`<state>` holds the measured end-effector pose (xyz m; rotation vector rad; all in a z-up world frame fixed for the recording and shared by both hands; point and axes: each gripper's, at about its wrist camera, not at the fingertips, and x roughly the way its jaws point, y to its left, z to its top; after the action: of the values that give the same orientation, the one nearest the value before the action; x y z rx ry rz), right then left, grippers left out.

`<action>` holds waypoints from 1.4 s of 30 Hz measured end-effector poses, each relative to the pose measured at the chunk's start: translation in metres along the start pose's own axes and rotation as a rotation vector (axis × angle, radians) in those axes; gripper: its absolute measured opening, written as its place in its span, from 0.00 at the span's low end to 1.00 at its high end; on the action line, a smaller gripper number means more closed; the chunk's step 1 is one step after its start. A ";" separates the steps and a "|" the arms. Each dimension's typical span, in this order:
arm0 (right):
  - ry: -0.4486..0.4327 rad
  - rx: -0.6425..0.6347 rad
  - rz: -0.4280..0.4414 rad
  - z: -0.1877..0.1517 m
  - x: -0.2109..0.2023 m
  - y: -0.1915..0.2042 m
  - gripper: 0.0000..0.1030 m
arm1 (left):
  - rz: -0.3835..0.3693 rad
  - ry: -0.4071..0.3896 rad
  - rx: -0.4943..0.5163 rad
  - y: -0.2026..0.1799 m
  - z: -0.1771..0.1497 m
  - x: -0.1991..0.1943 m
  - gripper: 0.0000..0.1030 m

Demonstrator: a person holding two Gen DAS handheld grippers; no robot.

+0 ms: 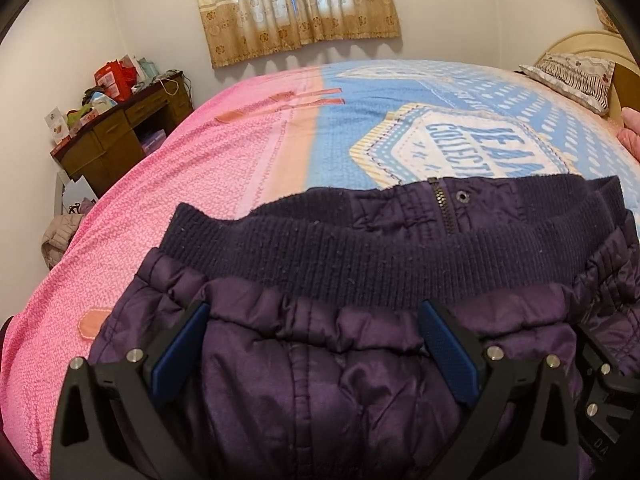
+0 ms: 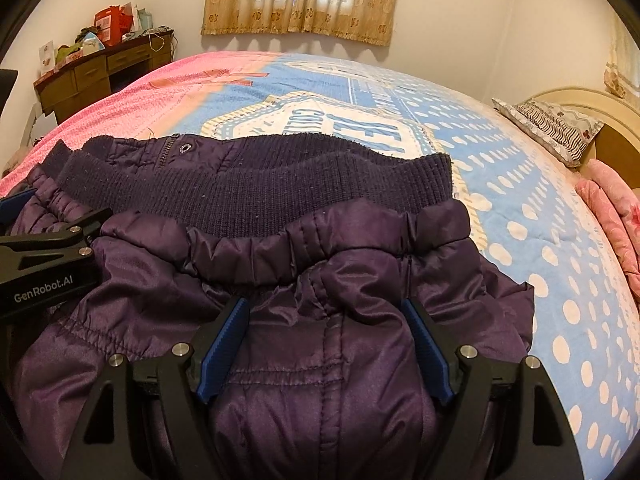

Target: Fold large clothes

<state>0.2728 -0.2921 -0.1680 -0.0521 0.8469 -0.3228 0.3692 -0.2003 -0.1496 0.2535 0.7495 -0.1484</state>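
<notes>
A dark purple padded jacket (image 1: pixel 320 392) with a ribbed navy hem band (image 1: pixel 360 248) lies on the bed; it also shows in the right wrist view (image 2: pixel 320 360), with its zipper and snap (image 2: pixel 185 148) at the far edge. My left gripper (image 1: pixel 314 340) is open, its blue pads wide apart over a folded layer near the left side. My right gripper (image 2: pixel 324 338) is open over the jacket's right part. The left gripper's black body (image 2: pixel 48 256) shows at the left of the right wrist view. I cannot tell whether the fingers touch the fabric.
The bed carries a pink and blue printed cover (image 1: pixel 200 160). A wooden desk (image 1: pixel 116 136) piled with boxes stands at the far left wall. A pillow (image 2: pixel 552 124) and headboard are at the right, a pink quilt (image 2: pixel 612 216) beside them. Curtains (image 1: pixel 296 4) hang behind.
</notes>
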 end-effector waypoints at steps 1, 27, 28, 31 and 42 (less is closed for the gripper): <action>0.000 -0.001 -0.002 0.000 0.000 0.000 0.76 | 0.000 0.000 0.000 0.000 0.000 0.000 1.00; -0.003 -0.019 -0.035 -0.001 -0.002 0.007 0.77 | 0.042 -0.011 0.021 -0.007 0.000 0.001 1.00; -0.001 -0.018 -0.034 -0.001 -0.002 0.007 0.77 | 0.042 -0.011 0.021 -0.007 0.000 0.001 1.00; -0.001 -0.019 -0.035 -0.001 -0.002 0.007 0.77 | 0.044 -0.012 0.023 -0.007 0.000 0.001 1.00; -0.002 -0.023 -0.043 -0.001 -0.002 0.007 0.77 | 0.047 -0.013 0.026 -0.008 0.000 0.001 1.00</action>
<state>0.2728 -0.2848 -0.1680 -0.0927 0.8487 -0.3536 0.3684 -0.2081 -0.1517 0.2942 0.7289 -0.1148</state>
